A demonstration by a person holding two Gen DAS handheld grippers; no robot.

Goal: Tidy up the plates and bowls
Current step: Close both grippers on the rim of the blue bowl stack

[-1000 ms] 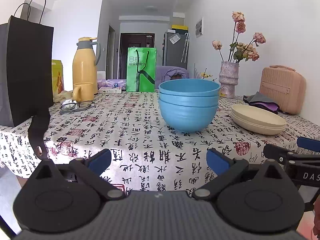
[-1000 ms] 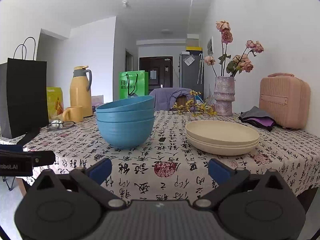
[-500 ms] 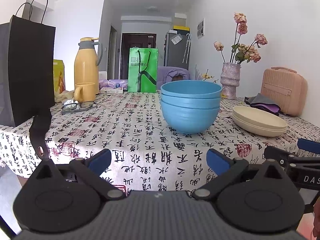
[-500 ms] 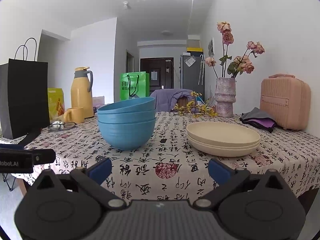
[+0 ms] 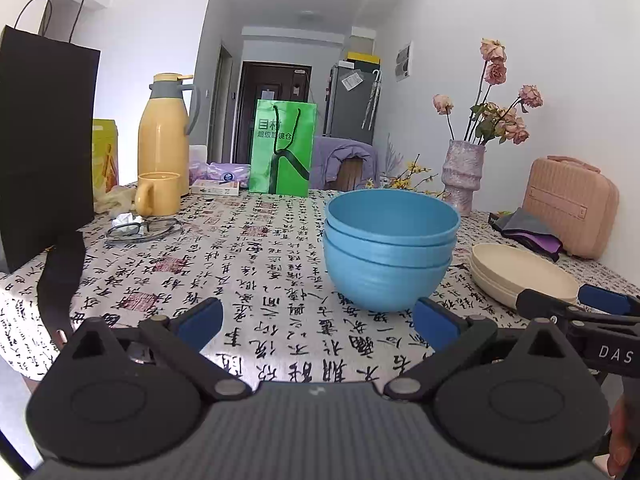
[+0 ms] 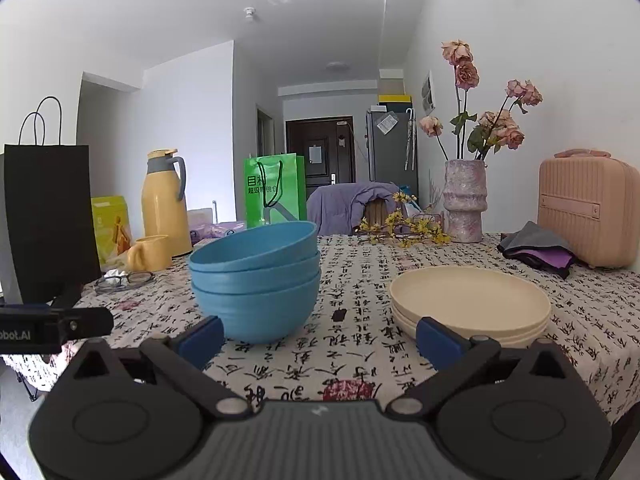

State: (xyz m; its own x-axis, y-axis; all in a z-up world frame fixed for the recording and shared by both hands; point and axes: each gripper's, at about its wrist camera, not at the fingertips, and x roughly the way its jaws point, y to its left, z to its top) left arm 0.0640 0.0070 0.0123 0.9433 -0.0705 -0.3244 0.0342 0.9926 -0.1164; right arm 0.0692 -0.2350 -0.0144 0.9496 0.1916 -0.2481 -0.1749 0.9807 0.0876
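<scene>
A counter (image 5: 256, 248) under a calligraphy-print cloth fills a bright room. The left gripper (image 5: 316, 320) hangs with jaws spread and empty; the stack of blue bowls (image 5: 390, 250) stands just beyond its right jaw. The right gripper (image 6: 318, 338) also has jaws spread and empty, the bowls beyond its left jaw and the stacked cream plates (image 6: 472, 304) beyond its right jaw.

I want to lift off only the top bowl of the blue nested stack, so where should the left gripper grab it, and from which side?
Grip the top blue bowl at its rim, one finger inside and one outside. It sits tilted in the stack of blue bowls, so its rim stands clear of the one below. The open left gripper probably does best from above on the near side, away from the cream plates.
</scene>
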